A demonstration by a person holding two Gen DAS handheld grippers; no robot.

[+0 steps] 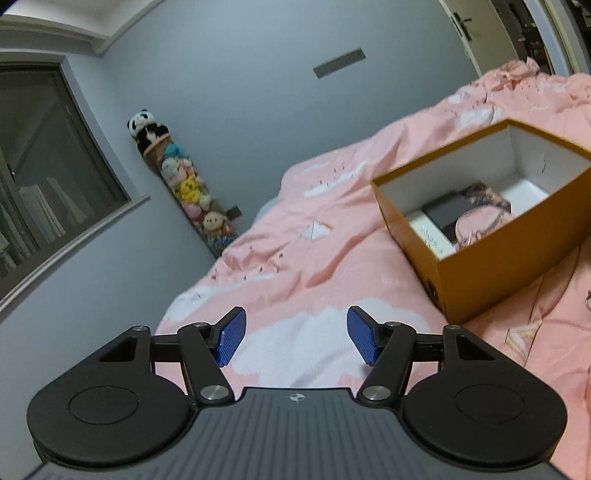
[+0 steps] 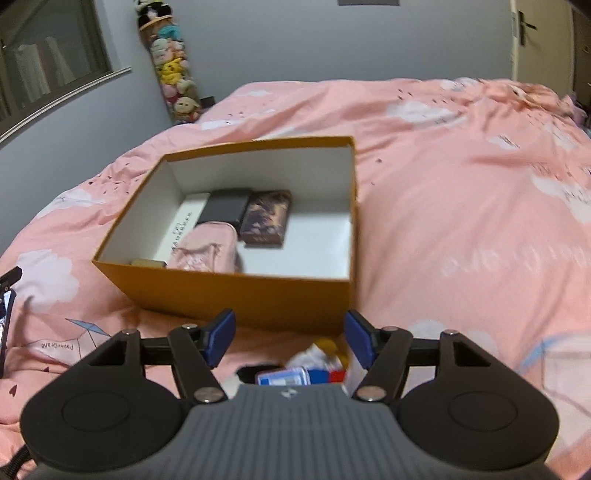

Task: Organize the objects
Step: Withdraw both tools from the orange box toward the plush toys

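An open orange cardboard box [image 2: 229, 291] with white inner walls stands on the pink bed; it also shows in the left wrist view [image 1: 517, 254]. Inside lie a dark grey flat item [image 2: 226, 209], a dark patterned card box [image 2: 266, 217], a pink pouch [image 2: 207, 251] and a white booklet [image 2: 181, 229]. My right gripper [image 2: 290, 341] is open and empty, just in front of the box's near wall. Below it lie a small blue and white pack [image 2: 283, 376] and a soft toy with yellow parts [image 2: 325, 349]. My left gripper [image 1: 296, 336] is open and empty over the duvet, left of the box.
The pink cloud-print duvet [image 2: 461, 206] covers the whole bed. A hanging column of plush toys [image 1: 181, 177] is on the grey wall near a dark window [image 1: 48, 155]. A door [image 1: 476, 33] is at the far right. A dark object [image 2: 7, 295] lies at the left edge.
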